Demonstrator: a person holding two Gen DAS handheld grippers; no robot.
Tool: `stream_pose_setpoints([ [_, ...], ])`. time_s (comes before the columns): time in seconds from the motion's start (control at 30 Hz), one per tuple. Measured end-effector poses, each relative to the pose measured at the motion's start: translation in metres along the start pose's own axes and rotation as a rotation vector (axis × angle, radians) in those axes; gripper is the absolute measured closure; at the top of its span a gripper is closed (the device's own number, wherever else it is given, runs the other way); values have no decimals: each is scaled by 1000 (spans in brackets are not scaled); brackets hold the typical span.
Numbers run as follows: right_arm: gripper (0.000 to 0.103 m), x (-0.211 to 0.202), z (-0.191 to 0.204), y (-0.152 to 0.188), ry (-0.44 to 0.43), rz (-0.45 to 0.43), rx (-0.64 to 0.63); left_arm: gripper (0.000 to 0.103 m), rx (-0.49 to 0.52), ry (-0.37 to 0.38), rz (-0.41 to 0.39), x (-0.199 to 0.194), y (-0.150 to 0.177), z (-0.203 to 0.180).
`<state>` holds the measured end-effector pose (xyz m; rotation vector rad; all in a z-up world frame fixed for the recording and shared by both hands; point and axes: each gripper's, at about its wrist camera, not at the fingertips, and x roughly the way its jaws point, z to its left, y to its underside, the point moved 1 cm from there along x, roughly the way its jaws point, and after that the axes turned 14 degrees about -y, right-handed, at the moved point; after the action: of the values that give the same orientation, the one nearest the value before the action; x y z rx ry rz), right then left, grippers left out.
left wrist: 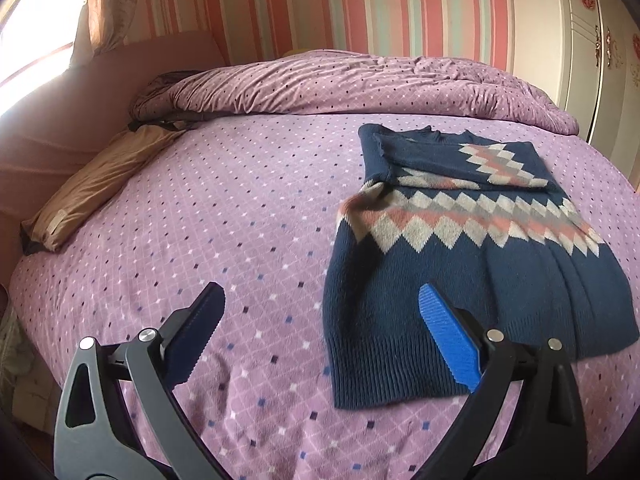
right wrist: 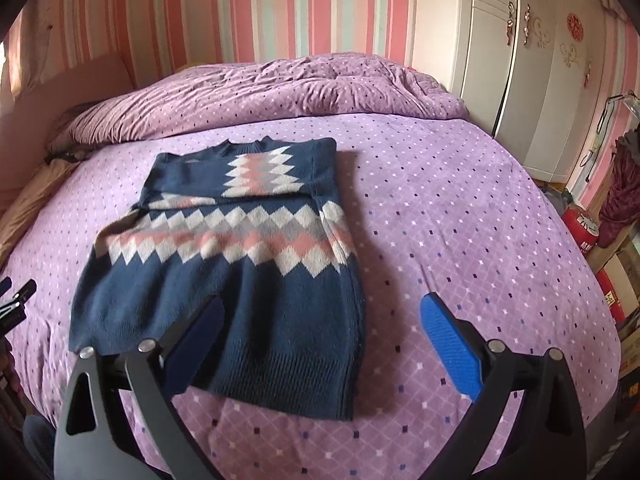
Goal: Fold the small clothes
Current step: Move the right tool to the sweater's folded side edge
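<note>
A navy knit sweater [left wrist: 452, 264] with a pink, grey and white diamond band lies flat on the purple bedspread [left wrist: 200, 220], its sleeves folded in over the chest. It also shows in the right wrist view [right wrist: 236, 264]. My left gripper [left wrist: 322, 334] is open and empty, hovering above the sweater's lower left hem corner. My right gripper [right wrist: 322, 340] is open and empty, hovering above the sweater's lower right hem edge. The tip of the left gripper [right wrist: 18, 296] shows at the left edge of the right wrist view.
A bunched purple duvet [left wrist: 360, 84] lies along the far side of the bed. A tan pillow [left wrist: 88, 188] lies at the left. A white wardrobe [right wrist: 520, 60] stands at the back right. Boxes and a red item [right wrist: 584, 228] crowd the floor on the right.
</note>
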<state>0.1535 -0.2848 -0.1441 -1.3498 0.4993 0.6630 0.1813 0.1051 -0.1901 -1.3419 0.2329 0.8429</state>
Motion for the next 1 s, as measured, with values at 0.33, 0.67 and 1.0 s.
stream_pose_setpoints([
  [0.33,4,17,-16,33,-1,62,34,6,23,-4,21,8,24,-3],
  [0.67,28,56,-67,83,-36,177,153,6,68,-29,-14,22,52,1],
  [1.0,94,98,-64,114,-164,261,238,5,43,-32,17,32,61,7],
])
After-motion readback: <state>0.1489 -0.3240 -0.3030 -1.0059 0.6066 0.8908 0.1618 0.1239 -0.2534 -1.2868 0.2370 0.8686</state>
